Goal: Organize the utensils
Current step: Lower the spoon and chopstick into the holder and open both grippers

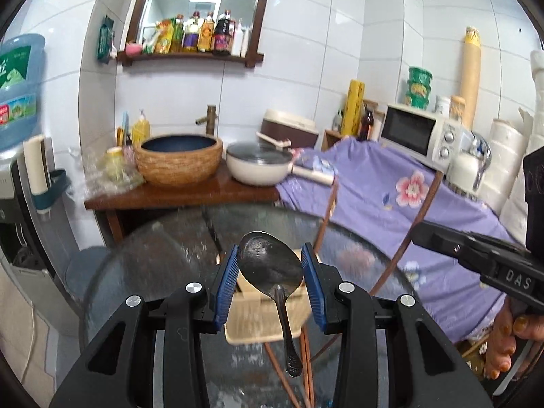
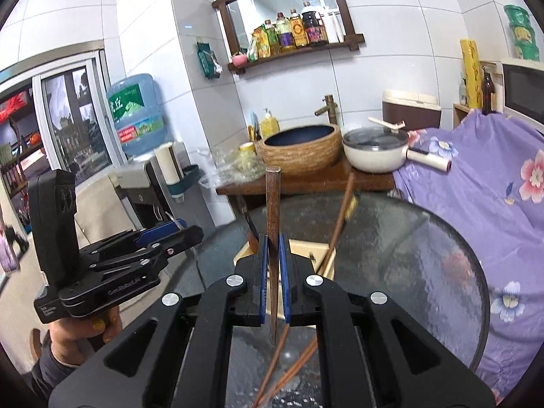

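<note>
Bright even indoor light, strong fisheye bending at edges, slight motion blur, dark corners

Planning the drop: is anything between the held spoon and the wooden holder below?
Nothing visible blocks it. The spoon, held in the left gripper, hangs directly over the holder, whose top looks open; loose chopsticks lie beside it.

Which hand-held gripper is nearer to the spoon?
Left. The left hand-held gripper holds the spoon by its bowl between its pads. The right hand-held gripper is off to the side, shut on a chopstick.
</note>
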The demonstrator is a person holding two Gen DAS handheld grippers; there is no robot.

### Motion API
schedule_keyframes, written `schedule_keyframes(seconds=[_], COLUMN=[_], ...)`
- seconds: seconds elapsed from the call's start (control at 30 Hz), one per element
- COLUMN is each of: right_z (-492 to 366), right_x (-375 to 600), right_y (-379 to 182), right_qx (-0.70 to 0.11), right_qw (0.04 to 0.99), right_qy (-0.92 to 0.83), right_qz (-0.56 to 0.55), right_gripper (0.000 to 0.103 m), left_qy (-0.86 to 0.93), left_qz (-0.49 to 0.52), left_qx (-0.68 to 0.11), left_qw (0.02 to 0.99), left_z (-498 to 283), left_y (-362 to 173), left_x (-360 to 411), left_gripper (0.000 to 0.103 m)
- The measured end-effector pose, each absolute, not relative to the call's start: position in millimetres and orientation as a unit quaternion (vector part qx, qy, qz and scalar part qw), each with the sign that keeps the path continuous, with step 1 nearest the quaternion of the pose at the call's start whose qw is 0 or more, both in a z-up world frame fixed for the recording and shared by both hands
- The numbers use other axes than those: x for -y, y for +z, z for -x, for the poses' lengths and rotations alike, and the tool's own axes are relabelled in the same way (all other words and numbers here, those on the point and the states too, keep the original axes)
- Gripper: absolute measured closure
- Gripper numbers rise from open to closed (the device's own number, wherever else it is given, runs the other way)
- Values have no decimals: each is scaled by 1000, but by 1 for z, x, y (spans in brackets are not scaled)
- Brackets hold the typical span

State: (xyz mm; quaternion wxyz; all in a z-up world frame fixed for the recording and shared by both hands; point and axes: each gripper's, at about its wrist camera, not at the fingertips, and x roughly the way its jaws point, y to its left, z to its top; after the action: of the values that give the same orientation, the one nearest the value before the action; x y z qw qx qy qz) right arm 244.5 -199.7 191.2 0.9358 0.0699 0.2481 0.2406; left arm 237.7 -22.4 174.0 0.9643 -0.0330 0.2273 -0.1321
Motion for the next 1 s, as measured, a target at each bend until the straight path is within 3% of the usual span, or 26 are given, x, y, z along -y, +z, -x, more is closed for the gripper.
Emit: schedule_keyframes(seconds=[0.2,0.4,1.0], right_z=[-265,-288,-316], right_x=[188,176,173], right_y=[236,254,143], right_qx=[-212,-190,-233], right_qw=[951,963,959], right_qy=[219,186,157], right_qz=[-52,-35,-26], right_gripper=[96,96,95], left_qy=[-96,-55,-29], left_qz=[39,42,36], left_qx=[-196,-193,-216], left_qw=[975,979,975], left_z=[-269,-306,-322], left_y=[209,208,112], left_x=[23,24,29], left_gripper=[66,66,66])
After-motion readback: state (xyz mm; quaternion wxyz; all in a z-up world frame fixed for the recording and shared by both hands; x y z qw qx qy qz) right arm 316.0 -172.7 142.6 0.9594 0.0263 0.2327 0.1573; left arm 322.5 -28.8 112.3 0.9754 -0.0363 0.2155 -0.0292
